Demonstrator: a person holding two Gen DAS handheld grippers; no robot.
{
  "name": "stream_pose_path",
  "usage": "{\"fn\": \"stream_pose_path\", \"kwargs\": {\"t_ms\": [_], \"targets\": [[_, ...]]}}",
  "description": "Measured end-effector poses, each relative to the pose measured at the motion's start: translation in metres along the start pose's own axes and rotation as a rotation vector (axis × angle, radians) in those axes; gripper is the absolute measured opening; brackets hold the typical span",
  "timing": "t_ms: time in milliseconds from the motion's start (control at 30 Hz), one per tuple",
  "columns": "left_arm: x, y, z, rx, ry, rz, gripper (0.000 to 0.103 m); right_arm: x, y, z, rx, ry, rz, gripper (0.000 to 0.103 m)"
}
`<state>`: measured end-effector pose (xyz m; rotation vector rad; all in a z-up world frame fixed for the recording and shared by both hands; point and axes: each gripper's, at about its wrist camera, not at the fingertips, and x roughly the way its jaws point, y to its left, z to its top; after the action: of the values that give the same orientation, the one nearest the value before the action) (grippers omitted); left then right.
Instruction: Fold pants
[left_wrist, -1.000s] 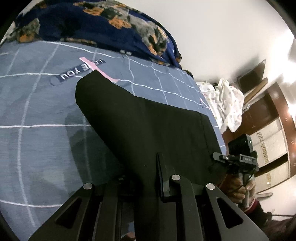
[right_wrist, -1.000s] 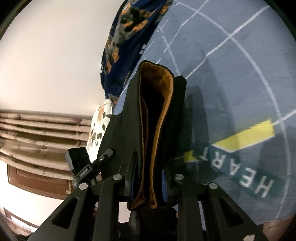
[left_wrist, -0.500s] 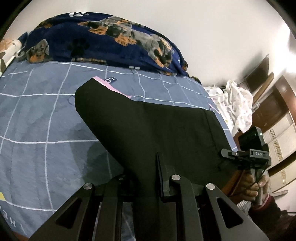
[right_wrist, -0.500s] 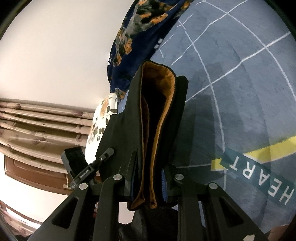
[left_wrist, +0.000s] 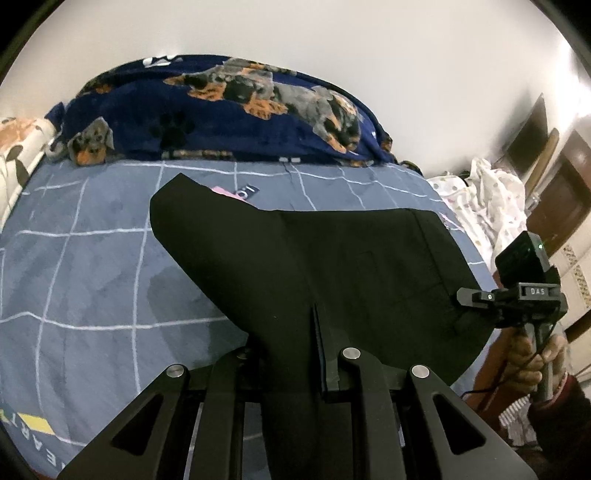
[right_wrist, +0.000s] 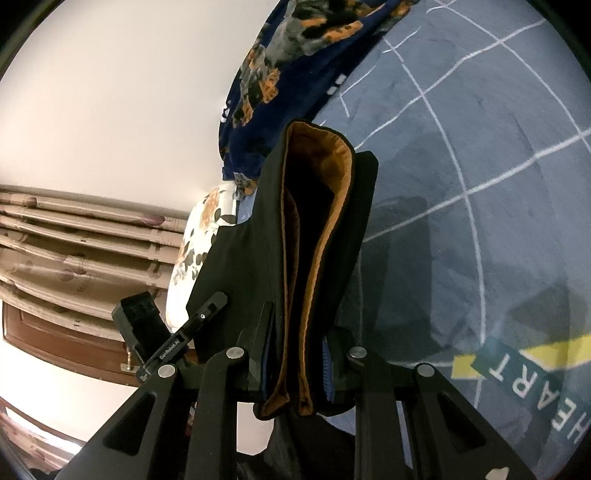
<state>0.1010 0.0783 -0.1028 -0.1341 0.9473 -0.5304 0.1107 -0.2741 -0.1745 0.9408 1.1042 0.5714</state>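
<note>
The black pants (left_wrist: 332, 266) hang stretched above the blue bed sheet (left_wrist: 92, 280), held up between both grippers. My left gripper (left_wrist: 295, 354) is shut on one end of the black cloth. My right gripper (right_wrist: 297, 354) is shut on the waistband end, where the orange-brown lining (right_wrist: 314, 236) shows in several folded layers. The right gripper with the hand on it also shows at the right of the left wrist view (left_wrist: 517, 295). The left gripper shows at the lower left of the right wrist view (right_wrist: 166, 343). A far corner of the pants (left_wrist: 177, 195) sticks out over the sheet.
A navy blanket with dog prints (left_wrist: 221, 110) is piled at the bed's far side against the white wall. A white patterned cloth (left_wrist: 487, 199) lies off the bed's right end near brown wooden furniture (left_wrist: 561, 199). A floral pillow (right_wrist: 199, 229) lies by the curtains.
Both grippers have risen with the pants and tilted, so more of the wall and blanket shows. The pants hang higher over the sheet. Both grips are unchanged.
</note>
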Motion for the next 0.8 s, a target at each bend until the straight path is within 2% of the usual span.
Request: {"fn": "stream_pose_path", "kwargs": {"t_ms": [400,800], "targets": [[0.009,0.015,0.026,0.007,-0.031,0.051,0.015,0.017,0.012,0.021,-0.011,0.003,0.004,0.02],[0.035,0.038,0.06,-0.007,-0.044,0.085,0.015,0.039,0.013,0.06,-0.007,0.007,0.006,0.02]]}}
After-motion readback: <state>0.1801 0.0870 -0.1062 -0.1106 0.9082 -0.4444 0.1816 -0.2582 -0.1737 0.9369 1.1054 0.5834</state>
